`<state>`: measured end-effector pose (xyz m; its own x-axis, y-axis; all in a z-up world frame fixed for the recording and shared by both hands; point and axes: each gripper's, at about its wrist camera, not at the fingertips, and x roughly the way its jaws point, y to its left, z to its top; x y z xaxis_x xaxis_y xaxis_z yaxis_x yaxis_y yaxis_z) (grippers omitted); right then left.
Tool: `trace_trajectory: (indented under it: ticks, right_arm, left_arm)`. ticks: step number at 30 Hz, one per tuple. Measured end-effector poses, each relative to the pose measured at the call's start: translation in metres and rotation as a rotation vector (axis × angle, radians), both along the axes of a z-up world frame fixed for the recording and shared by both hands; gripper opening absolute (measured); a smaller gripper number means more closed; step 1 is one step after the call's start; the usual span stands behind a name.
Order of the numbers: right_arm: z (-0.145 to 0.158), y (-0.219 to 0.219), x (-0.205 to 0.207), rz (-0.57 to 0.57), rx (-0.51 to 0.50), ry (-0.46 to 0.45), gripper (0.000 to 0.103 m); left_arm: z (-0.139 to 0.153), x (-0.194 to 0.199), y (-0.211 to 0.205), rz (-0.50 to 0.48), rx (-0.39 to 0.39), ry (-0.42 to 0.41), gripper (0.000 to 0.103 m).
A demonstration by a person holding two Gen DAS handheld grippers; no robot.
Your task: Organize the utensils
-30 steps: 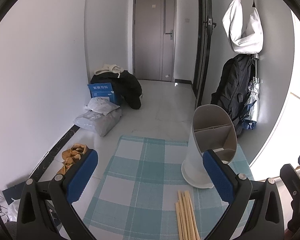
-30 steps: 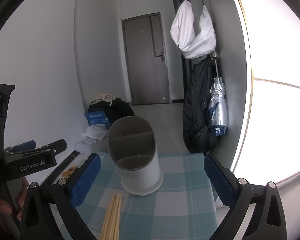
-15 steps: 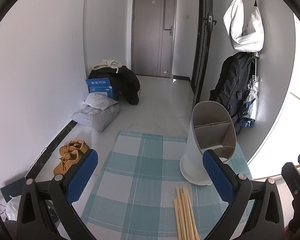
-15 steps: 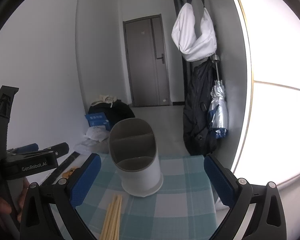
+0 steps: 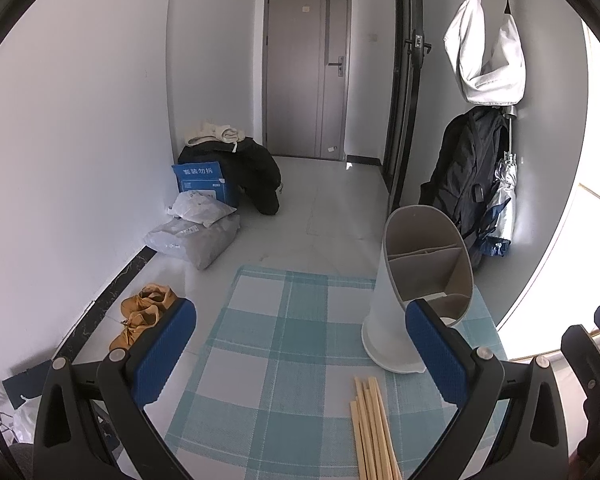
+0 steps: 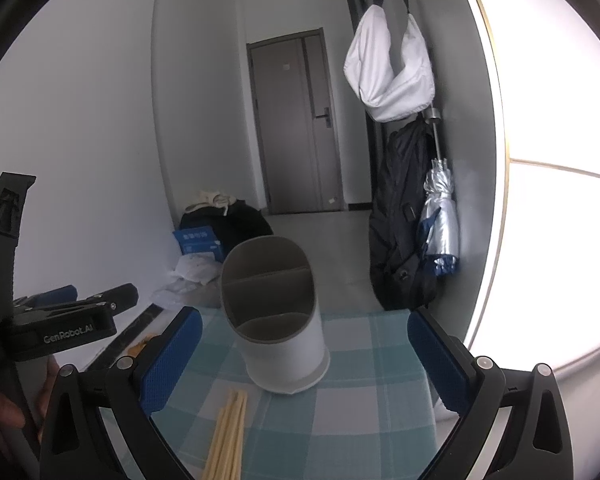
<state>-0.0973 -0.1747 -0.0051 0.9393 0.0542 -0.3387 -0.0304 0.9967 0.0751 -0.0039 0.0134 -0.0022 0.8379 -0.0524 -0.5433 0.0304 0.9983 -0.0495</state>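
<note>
A white utensil holder (image 5: 416,300) (image 6: 278,316) with a grey divided inside stands upright on a blue-and-white checked cloth (image 5: 284,364) (image 6: 364,396). Several wooden chopsticks (image 5: 374,428) (image 6: 228,432) lie in a bundle on the cloth just in front of the holder. My left gripper (image 5: 300,352) hovers over the cloth, open and empty, with the holder behind its right finger. Open too, my right gripper (image 6: 300,356) frames the holder between its blue pads (image 6: 172,356), with the chopstick tips low between its fingers. The left gripper's body (image 6: 60,320) shows at the right wrist view's left edge.
The cloth-covered table ends at its far edge (image 5: 300,272); beyond lies a tiled floor with bags (image 5: 204,236), a blue box (image 5: 204,180) and brown shoes (image 5: 144,312) along the left wall. A black backpack (image 5: 464,176) and umbrella (image 6: 440,224) hang on the right wall.
Both views have shifted slightly, so that the holder and chopsticks sit a little higher in frame. Both grippers stay open and empty.
</note>
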Motion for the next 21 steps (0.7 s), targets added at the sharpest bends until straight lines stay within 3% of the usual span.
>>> trace_trajectory:
  ticks: [7, 12, 17, 19, 21]
  right_arm:
    - [-0.002, 0.002, 0.002, 0.013, 0.015, -0.006, 0.103]
    - [-0.011, 0.005, 0.013, 0.061, 0.036, 0.057, 0.103]
    - [-0.034, 0.020, 0.039, 0.093, -0.017, 0.211, 0.103]
    - [-0.049, 0.027, 0.053, 0.096, -0.050, 0.301, 0.098]
    - [-0.064, 0.032, 0.065, 0.113, -0.061, 0.386, 0.087]
  left_arm:
    - [0.001, -0.002, 0.002, 0.000, -0.007, -0.014, 0.102]
    - [-0.002, 0.001, 0.003, 0.019, 0.040, -0.003, 0.102]
    - [-0.024, 0.021, 0.021, 0.099, 0.063, 0.124, 0.102]
    - [-0.034, 0.028, 0.029, 0.095, 0.051, 0.174, 0.102]
    - [-0.046, 0.035, 0.035, 0.091, 0.045, 0.231, 0.102]
